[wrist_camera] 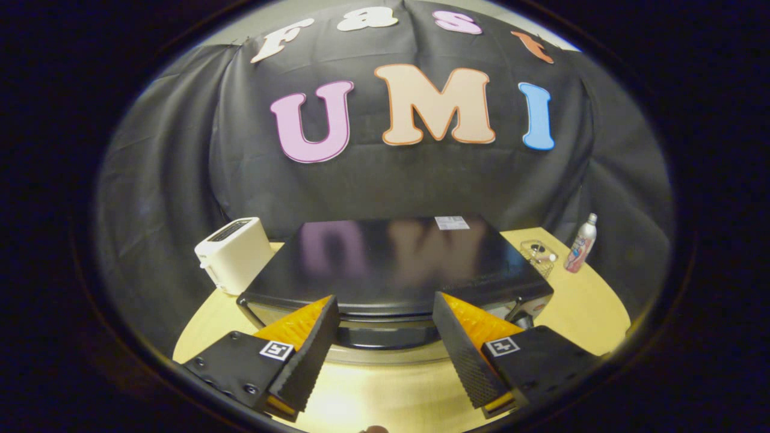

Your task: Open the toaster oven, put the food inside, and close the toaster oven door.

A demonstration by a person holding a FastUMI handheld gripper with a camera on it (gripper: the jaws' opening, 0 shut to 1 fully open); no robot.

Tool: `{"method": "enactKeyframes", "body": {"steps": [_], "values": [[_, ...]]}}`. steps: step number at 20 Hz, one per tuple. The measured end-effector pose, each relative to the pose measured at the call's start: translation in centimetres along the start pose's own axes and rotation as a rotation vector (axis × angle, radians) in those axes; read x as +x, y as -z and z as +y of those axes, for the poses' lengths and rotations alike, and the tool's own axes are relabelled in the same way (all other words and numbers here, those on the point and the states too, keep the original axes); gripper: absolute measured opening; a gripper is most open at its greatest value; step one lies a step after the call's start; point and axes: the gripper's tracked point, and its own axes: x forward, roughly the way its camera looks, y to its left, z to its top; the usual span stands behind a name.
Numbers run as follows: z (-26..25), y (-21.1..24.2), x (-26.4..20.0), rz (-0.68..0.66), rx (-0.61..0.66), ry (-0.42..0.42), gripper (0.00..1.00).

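In the gripper view, the claw (pixel 382 325) is held above the front edge of the toaster oven (pixel 391 264). Its two fingers are spread wide apart, and nothing is between them; they hold nothing. The fingertips (pixel 319 319) seem to be just over the top front of the oven, and I cannot tell if they touch it.

The toaster oven is black with a glossy top, and it stands in the middle of the light wooden surface (pixel 589 300). The camera looks down on its top. Between the fingers only a dark, curved strip of the front shows, probably the upper part of the door (pixel 385 337) or its handle. From this angle I cannot say with certainty that the door is closed, but it looks so.

To the left of the oven stands a white toaster (pixel 234 252), near it but apart. To the right there is a small clear container (pixel 538 255) and, beyond it, a bottle (pixel 581 243) standing upright. The food is perhaps in the container; it is too small to tell.

I judge that the first step is in hand: opening the door. The next move calls for lowering the claw to the handle, closing the fingers on it, and pulling outward and down.
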Motion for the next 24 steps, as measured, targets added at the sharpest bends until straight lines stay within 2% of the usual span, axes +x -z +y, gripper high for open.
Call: {"method": "enactKeyframes", "body": {"steps": [9,16,24], "values": [[-0.2,2.3,-3.9,0.02,-0.032,-0.017,0.99],[-0.7,7.8,-8.1,0.101,-0.043,-0.023,0.99],[-1.0,12.0,-9.6,0.193,-0.049,-0.02,0.99]]}}
